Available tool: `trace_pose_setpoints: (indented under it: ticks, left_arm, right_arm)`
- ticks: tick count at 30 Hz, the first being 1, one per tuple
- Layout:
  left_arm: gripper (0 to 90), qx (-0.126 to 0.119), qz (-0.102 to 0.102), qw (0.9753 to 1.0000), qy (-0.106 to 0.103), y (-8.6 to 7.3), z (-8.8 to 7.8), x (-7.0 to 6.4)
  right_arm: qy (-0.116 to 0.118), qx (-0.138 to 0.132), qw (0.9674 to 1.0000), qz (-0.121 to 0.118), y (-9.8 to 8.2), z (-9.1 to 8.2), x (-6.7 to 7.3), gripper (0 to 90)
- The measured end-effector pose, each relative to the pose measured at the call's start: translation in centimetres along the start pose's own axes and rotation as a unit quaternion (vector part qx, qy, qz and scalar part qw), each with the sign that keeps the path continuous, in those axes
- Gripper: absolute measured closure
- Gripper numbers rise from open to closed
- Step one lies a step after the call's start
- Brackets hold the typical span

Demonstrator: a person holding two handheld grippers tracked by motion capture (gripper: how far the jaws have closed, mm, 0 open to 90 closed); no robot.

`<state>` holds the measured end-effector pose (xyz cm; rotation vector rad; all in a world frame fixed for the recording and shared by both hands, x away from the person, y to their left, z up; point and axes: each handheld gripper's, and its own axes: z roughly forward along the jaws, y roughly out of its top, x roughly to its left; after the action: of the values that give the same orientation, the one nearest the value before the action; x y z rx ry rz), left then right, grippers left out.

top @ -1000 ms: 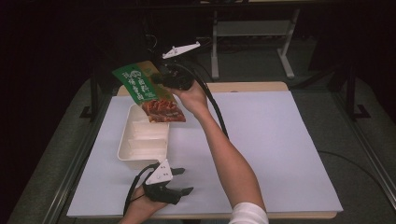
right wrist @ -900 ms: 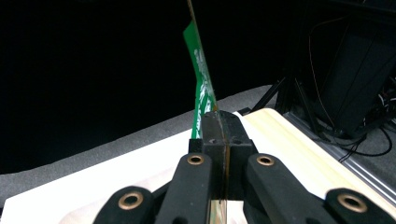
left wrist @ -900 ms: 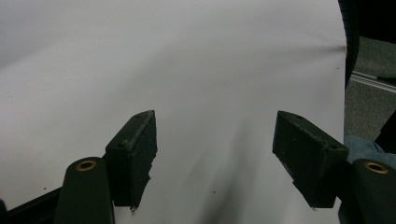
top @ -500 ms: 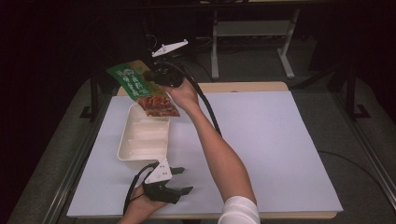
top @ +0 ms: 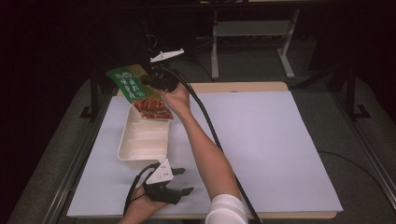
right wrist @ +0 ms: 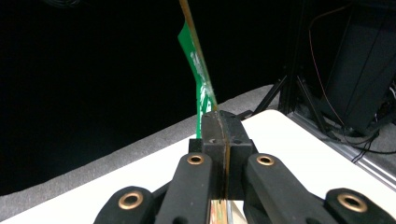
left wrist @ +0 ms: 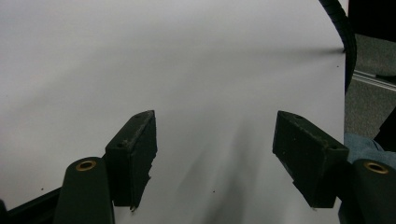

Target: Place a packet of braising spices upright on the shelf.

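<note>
Gripping green packet [top: 140,91] | right gripper [top: 156,81] jaws clamped | long axis slants toward tray [top: 142,140] | left gripper [top: 180,182] jaws wide

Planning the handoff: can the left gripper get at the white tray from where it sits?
Probably yes. The left gripper rests open on the table just short of the white tray, with nothing between; the packet hangs over the tray's far end.

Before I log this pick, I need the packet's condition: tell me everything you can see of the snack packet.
The snack packet is a flat, thin pouch, glossy like plastic film, green with pale print at its upper end and a picture of reddish-brown food at its lower end. It hangs tilted above the far end of the white tray. The right gripper is shut on its edge.
</note>
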<state>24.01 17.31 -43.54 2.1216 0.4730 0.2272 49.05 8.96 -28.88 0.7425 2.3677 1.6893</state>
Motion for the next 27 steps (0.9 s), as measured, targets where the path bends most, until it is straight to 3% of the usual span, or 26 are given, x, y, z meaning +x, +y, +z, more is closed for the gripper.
trace_pose_setpoints:
  ticks: [7,11,16,23,24,27]
  left_arm:
    - [29.9,0.001,0.001,1.0,0.0,0.0,0.0,0.0]
    - [29.9,0.001,0.0,1.0,-0.001,0.0,0.0,0.0]
    - [29.9,0.003,0.004,1.0,-0.002,0.0,0.2,0.0]
    - [30.0,0.002,0.003,1.0,0.0,0.0,0.1,0.0]
    - [29.9,0.002,0.004,1.0,0.0,0.0,0.1,0.0]
    - [29.9,0.003,0.004,1.0,-0.002,0.0,0.2,-0.1]
  right_arm:
    - [-0.005,-0.023,0.9994,0.024,-1.8,0.8,-0.7,89.7]
    - [-0.011,-0.048,0.9975,0.051,-2.9,0.4,-1.4,89.8]
    - [-0.02,-0.056,0.9955,0.074,-3.4,0.4,-1.4,89.8]
    - [-0.025,-0.061,0.9945,0.081,-3.7,0.6,-1.0,89.7]
    - [-0.029,-0.073,0.9913,0.106,-4.1,0.5,-1.3,89.7]
    - [-0.035,-0.076,0.9897,0.116,-4.5,0.6,-1.3,89.7]
